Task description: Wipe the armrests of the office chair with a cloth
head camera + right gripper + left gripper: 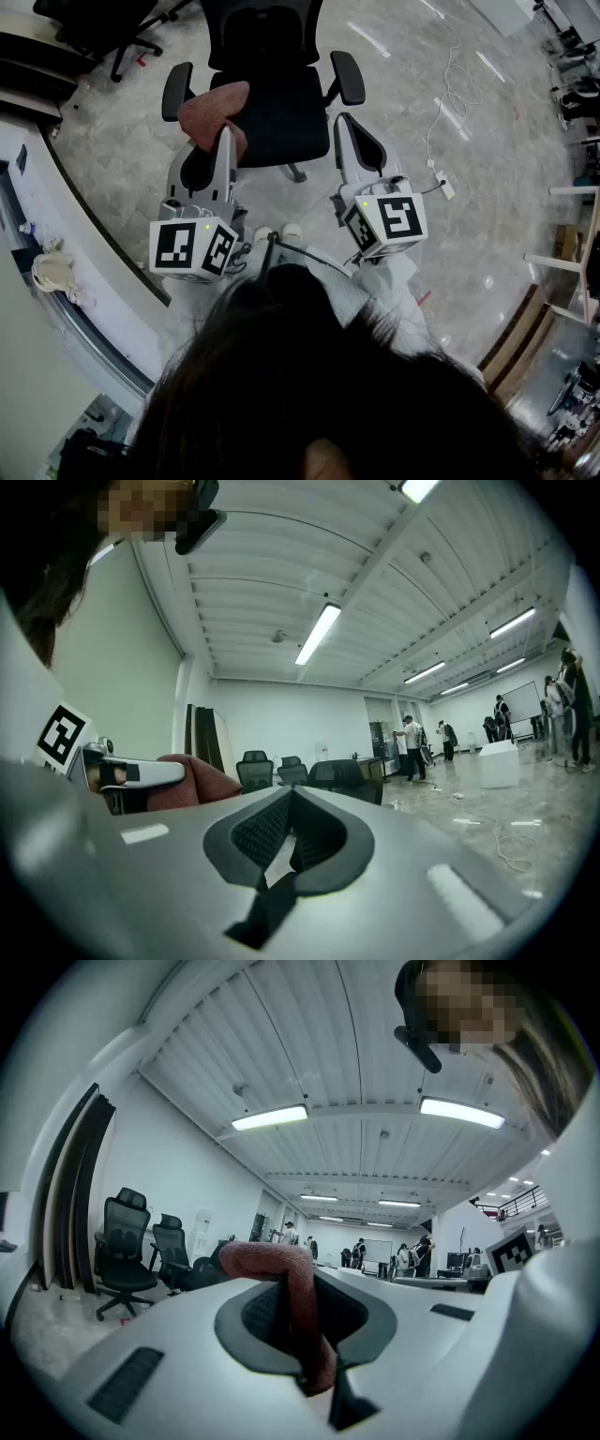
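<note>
The person's dark hair (pixel 309 394) fills the near edge; beyond it, the left gripper (pixel 225 139) has its fingers clamped on the one reddish cloth (pixel 214 105), raised beside the office chair (pixel 272 103), probably ready for the armrest (pixel 175 89) on the person's left; the right gripper (pixel 343 124), fingers closed on nothing, idles near the other armrest (pixel 349 77); two grippers, two armrests, one cloth.

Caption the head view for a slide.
Left gripper holds a reddish cloth near a black office chair; right gripper empty.
</note>
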